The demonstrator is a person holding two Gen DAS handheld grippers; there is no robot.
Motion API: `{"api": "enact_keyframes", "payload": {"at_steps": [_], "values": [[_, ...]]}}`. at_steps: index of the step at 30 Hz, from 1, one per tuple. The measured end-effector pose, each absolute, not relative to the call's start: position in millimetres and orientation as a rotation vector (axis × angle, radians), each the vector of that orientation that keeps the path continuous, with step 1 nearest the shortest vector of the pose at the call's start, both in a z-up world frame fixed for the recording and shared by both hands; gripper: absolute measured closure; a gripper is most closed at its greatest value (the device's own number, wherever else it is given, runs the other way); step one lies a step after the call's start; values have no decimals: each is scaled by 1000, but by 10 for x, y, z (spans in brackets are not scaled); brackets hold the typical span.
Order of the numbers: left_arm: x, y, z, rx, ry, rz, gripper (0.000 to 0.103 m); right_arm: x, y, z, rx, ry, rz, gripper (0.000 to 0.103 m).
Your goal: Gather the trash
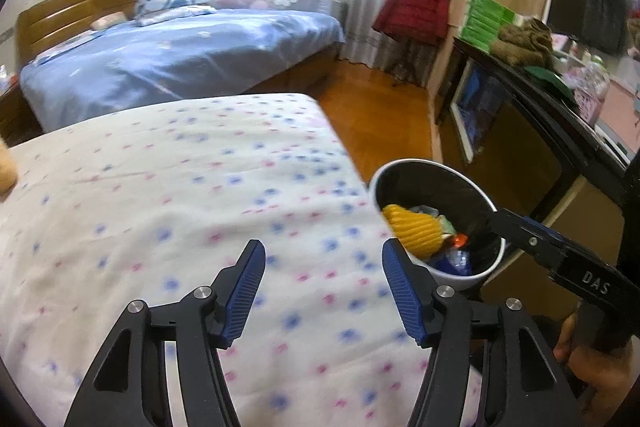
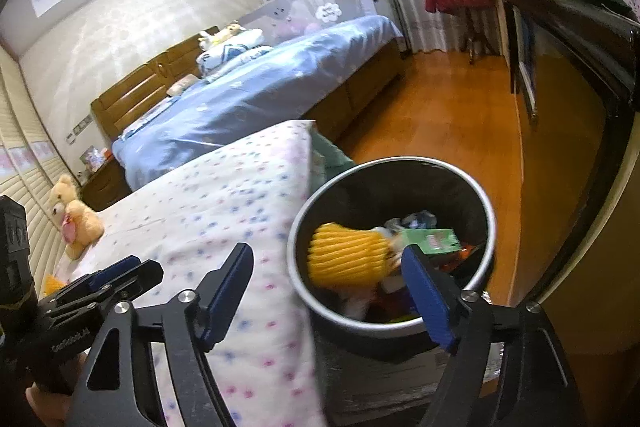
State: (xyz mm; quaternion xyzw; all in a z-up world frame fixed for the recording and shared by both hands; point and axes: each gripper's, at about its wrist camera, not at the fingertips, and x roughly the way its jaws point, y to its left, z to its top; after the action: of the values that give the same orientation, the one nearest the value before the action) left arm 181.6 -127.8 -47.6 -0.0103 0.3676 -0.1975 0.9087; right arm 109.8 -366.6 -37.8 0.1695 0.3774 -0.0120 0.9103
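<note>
1. Left gripper [image 1: 323, 287] is spread, empty, over the dotted quilt [image 1: 168, 211].
2. Right gripper [image 2: 328, 291] is spread, empty, above the bin [image 2: 390, 327].
3. The bin stands at the quilt's corner, holding a yellow ribbed item [image 2: 348, 255] and a green carton [image 2: 434, 241].
4. Blue bed [image 1: 180, 55] beyond.

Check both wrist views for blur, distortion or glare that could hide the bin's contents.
Left wrist view: heavy fisheye bending, dark corners, floral bedspread soft; trash bin contents readable. Right wrist view: same bending, motion smear on yellow item and bin rim; mild sheen on floor, no glare.
</note>
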Motion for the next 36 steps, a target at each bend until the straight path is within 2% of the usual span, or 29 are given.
{"api": "enact_keyframes", "payload": {"at_steps": [12,17,18,22,36], "values": [[1298,-796,-250,-55,654,-299,29,989,-3113,-113,254,683,34,16],[1110,-651,-65,-63,572,-271,28,933,-2880,167,167,583,39,5],[1079,-623,-39,-65,555,-262,22,911,-2843,230,151,551,40,1],[939,-539,-25,-53,464,-179,1,873,-2761,319,103,456,17,0],[820,-687,-271,18,381,-68,1,952,-2661,20,70,469,20,0]]}}
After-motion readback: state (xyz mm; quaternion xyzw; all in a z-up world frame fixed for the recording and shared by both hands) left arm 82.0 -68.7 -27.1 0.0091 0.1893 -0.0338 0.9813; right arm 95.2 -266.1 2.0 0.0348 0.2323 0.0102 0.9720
